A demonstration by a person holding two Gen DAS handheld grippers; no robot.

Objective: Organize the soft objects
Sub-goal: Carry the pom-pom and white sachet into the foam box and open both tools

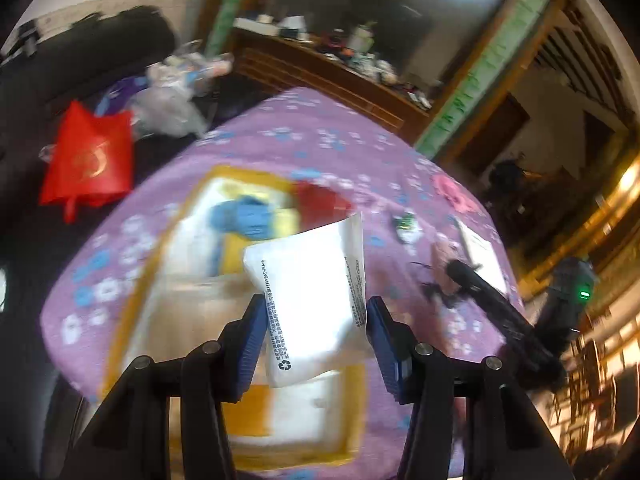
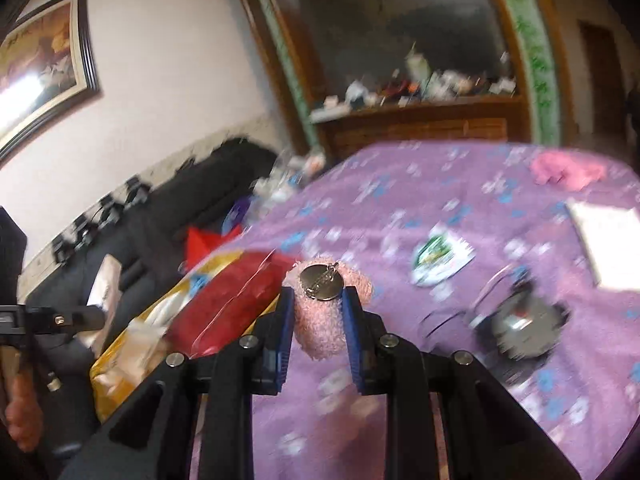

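My left gripper point(image 1: 316, 308) is shut on a white plastic pouch point(image 1: 312, 300) with printed text, held above a yellow-rimmed white box point(image 1: 168, 280) on the purple flowered cloth point(image 1: 340, 148). The box holds a blue soft item point(image 1: 244, 216) and a red packet point(image 1: 320, 200). My right gripper point(image 2: 318, 300) is shut on a pink fuzzy piece point(image 2: 320, 324) with a round metal pin badge point(image 2: 323, 278) on it, just right of the red packet point(image 2: 232, 304) and the box point(image 2: 120, 364). The right gripper also shows in the left wrist view point(image 1: 456, 268).
On the cloth lie a pink cloth point(image 2: 568, 168), a green-white packet point(image 2: 440, 256), a white sheet point(image 2: 612, 240) and a grey round object point(image 2: 524, 324). A red bag point(image 1: 88, 160) and plastic bags point(image 1: 172, 100) lie on the dark sofa. A cluttered wooden cabinet point(image 2: 416, 120) stands behind.
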